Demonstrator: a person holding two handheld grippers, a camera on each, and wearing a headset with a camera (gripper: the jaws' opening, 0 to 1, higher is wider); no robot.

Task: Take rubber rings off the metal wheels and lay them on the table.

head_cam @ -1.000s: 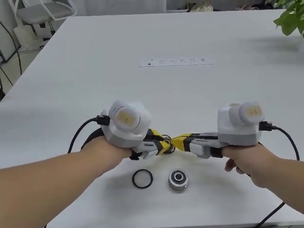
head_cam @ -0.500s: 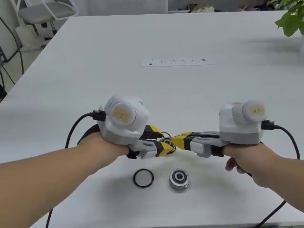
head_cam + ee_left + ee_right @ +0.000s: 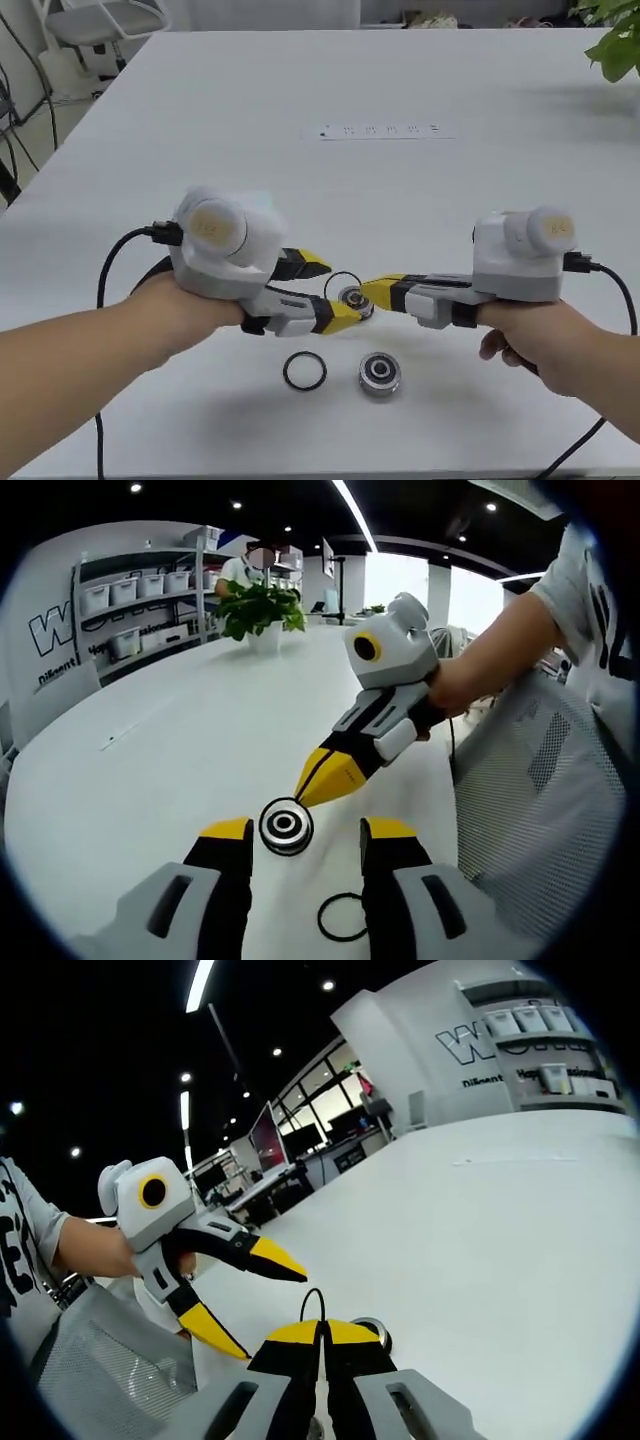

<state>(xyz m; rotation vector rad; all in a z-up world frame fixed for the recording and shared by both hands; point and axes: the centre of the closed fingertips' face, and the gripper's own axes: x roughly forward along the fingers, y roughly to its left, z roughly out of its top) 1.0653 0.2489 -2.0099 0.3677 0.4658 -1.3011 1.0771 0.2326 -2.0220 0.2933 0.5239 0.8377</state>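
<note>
My right gripper [image 3: 372, 290] is shut on a thin black rubber ring [image 3: 341, 272] that loops up from its yellow tips [image 3: 322, 1328]. A small metal wheel [image 3: 352, 298] sits right at those tips; whether it rests on the table or hangs I cannot tell. My left gripper [image 3: 332, 292] is open, its jaws either side of that wheel [image 3: 286, 825] without touching it. The right gripper [image 3: 318, 785] points down at the wheel from beyond. Nearer me on the white table [image 3: 200, 150] lie a loose black ring [image 3: 304, 371] and a second wheel [image 3: 379, 373].
A flush socket strip [image 3: 380, 130] is set in the table's middle. A plant [image 3: 615, 40] stands at the far right corner and a chair [image 3: 90, 25] beyond the far left corner. Black cables [image 3: 115, 275] trail from both grippers toward me.
My left gripper has opened and drawn back to the left, off the wheel. The right gripper has stayed shut at the wheel, with the ring now looping up beside it.
</note>
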